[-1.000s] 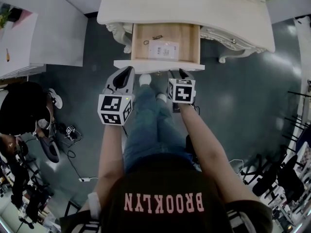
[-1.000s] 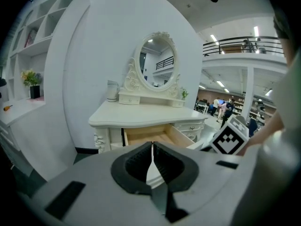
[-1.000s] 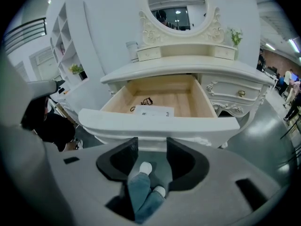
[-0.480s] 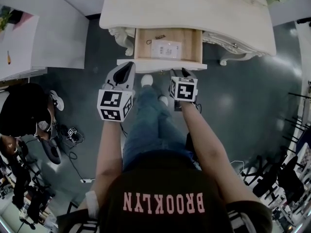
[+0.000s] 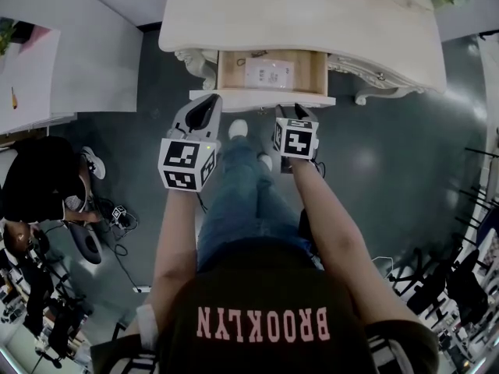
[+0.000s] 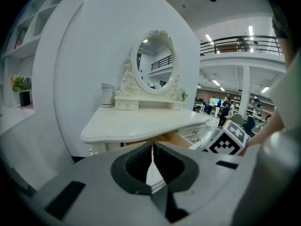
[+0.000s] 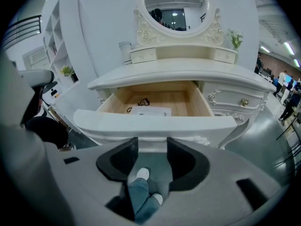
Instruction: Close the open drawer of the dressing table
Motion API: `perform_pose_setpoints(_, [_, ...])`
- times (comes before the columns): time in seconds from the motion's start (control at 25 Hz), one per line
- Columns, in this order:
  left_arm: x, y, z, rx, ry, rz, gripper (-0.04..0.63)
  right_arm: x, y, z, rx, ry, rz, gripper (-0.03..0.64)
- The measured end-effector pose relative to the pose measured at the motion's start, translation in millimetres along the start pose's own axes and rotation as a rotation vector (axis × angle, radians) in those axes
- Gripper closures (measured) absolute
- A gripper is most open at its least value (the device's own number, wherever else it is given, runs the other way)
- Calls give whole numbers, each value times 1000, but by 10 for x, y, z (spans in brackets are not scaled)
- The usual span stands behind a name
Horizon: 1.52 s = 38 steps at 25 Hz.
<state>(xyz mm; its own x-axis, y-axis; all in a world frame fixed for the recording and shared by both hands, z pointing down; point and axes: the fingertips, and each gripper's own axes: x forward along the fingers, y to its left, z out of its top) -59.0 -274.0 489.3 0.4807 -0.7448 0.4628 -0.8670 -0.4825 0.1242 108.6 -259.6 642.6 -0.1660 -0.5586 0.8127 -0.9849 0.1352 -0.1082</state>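
The cream dressing table (image 5: 296,14) stands at the top of the head view, its wooden drawer (image 5: 312,72) partly pulled out, with a white paper (image 7: 150,111) and small dark items inside. My left gripper (image 5: 207,106) is shut, and its tip sits at the left part of the white drawer front (image 5: 261,98). My right gripper (image 5: 296,113) is open with nothing between its fingers, right up against the drawer front (image 7: 155,121). In the left gripper view the shut left gripper (image 6: 152,149) points under the table top (image 6: 141,124).
An oval mirror (image 7: 176,6) stands on the table. A white shelf unit (image 5: 62,53) lies to the left. A person in black (image 5: 39,185) sits at the left, near cables (image 5: 117,216) on the floor. My own legs and shoes (image 5: 238,129) are below the drawer.
The drawer has slid further into the table. Both grippers have moved forward with its front panel.
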Motion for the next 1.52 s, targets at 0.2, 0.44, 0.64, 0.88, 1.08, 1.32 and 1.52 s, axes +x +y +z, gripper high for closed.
perform_pose_setpoints(0.2, [128,88,33,-3,10,-3,588,87,-26,122,4,1,-8,446])
perform_pose_setpoints(0.44, [241,192,122,-4,9,-7,588,179,-49,271,15,4,-13,440])
perform_pose_setpoints(0.64, [316,290,182,-7,13,-3,588,257,-77,368,23,9,-16,433])
perform_pose_setpoints(0.88, [409,395,272,-11,11,2,588,348,-105,516,-19,20,-20,431])
perform_pose_setpoints(1.08, [486,478,379,-10,-1,7,588,438,-128,645,-28,23,-21,433])
perform_pose_setpoints(1.32, [608,537,466,-11,-14,10,588,527,-172,790,-36,20,-20,433])
perform_pose_setpoints(1.52, [686,586,542,-12,-22,14,588,581,-201,880,-35,17,-26,433])
